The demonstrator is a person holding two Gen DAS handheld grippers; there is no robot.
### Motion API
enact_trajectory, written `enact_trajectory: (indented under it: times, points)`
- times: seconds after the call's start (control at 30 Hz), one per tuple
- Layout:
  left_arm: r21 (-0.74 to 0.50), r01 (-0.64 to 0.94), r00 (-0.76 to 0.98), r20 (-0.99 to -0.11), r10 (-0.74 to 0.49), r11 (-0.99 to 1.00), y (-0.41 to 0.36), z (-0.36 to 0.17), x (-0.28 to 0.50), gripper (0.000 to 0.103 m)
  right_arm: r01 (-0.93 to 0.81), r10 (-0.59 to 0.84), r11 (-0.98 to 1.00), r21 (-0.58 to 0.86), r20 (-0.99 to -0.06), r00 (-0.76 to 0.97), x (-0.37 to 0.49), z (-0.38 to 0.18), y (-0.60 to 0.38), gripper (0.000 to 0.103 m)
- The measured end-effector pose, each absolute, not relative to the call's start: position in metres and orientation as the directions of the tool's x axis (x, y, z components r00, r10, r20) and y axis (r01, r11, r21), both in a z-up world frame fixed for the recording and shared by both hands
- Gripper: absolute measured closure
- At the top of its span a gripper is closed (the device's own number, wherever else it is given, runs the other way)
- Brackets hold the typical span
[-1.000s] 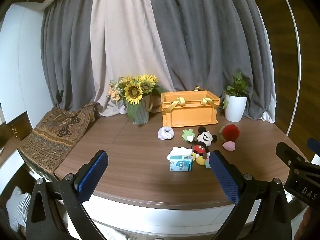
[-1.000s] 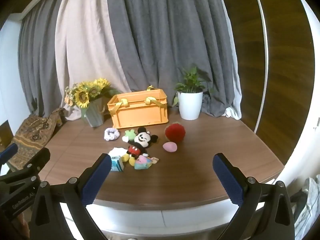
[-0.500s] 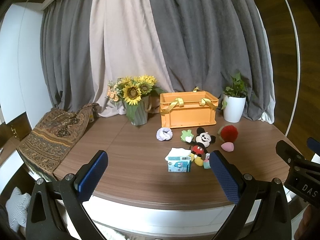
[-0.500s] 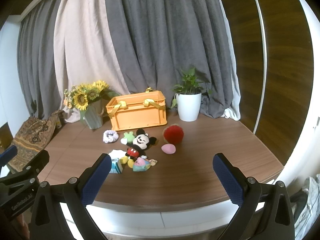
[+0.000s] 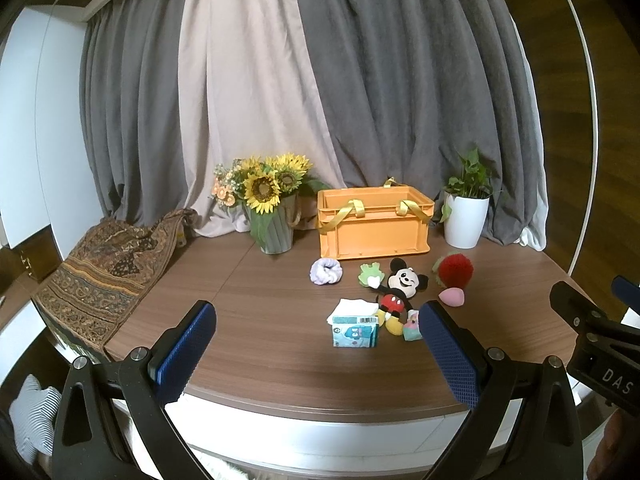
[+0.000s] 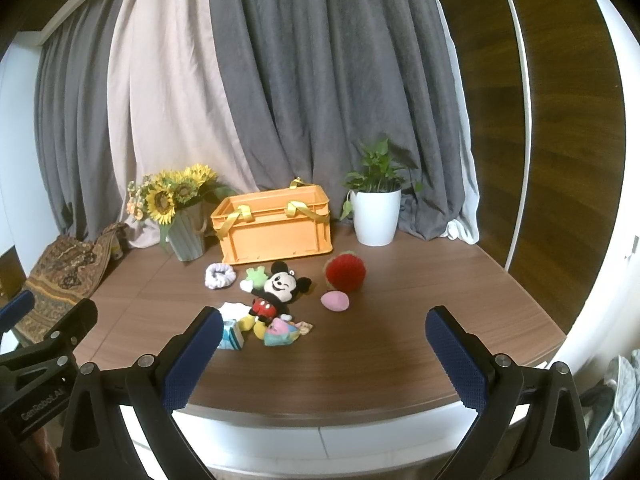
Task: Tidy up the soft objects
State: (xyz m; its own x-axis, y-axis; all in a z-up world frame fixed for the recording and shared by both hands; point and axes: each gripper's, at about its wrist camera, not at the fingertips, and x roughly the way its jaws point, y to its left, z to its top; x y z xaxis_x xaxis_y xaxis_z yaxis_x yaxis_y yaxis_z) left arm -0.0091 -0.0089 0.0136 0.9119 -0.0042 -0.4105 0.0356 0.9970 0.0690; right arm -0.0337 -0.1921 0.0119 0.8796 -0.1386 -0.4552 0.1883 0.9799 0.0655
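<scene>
An open orange crate (image 5: pixel 374 224) (image 6: pixel 276 224) stands at the back of the wooden table (image 5: pixel 256 344). In front of it lie a Mickey Mouse plush (image 5: pixel 396 292) (image 6: pixel 274 290), a lilac scrunchie (image 5: pixel 326 272) (image 6: pixel 219 275), a green soft toy (image 5: pixel 369 273), a red pom-pom ball (image 5: pixel 454 270) (image 6: pixel 346 274), a pink egg-shaped sponge (image 5: pixel 452 296) (image 6: pixel 335 301), a tissue pack (image 5: pixel 354 326) (image 6: pixel 231 330) and a small pastel toy (image 6: pixel 280 332). My left gripper (image 5: pixel 316 328) and right gripper (image 6: pixel 324 332) are open and empty, held at the table's near edge.
A vase of sunflowers (image 5: pixel 270 208) stands left of the crate and a white potted plant (image 5: pixel 466 212) right of it. A patterned cloth (image 5: pixel 104 268) drapes over the table's left edge. Curtains hang behind.
Both grippers have drawn back slightly from the table; the objects look a little smaller. Nothing on the table has moved.
</scene>
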Motion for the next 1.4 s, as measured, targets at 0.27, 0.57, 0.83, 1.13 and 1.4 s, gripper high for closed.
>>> enact_trajectory:
  times: [0.27, 0.57, 0.83, 1.13, 1.4]
  points:
    - [0.065, 0.038, 0.913, -0.409, -0.008, 0.997, -0.008, 0.012, -0.010, 0.000, 0.184, -0.136, 0.981, 0.065, -0.452, 0.882, -0.034, 0.013, -0.192, 0.000]
    - [0.066, 0.036, 0.914, -0.407, -0.006, 0.997, -0.008, 0.011, -0.011, 0.000, 0.184, -0.136, 0.981, 0.064, -0.451, 0.882, -0.033, 0.012, -0.191, 0.000]
    - [0.065, 0.039, 0.912, -0.410, -0.009, 0.997, -0.008, 0.011, -0.011, 0.000, 0.184, -0.135, 0.981, 0.065, -0.451, 0.882, -0.033, 0.012, -0.191, 0.000]
    - [0.068, 0.037, 0.911, -0.412, -0.006, 0.997, -0.010, 0.011, -0.008, 0.000, 0.181, -0.133, 0.981, 0.065, -0.451, 0.883, -0.033, 0.010, -0.188, 0.000]
    - [0.069, 0.036, 0.906, -0.423, -0.004, 0.997, -0.013, 0.006, 0.005, 0.000, 0.168, -0.117, 0.983, 0.069, -0.463, 0.879, -0.022, 0.003, -0.189, 0.000]
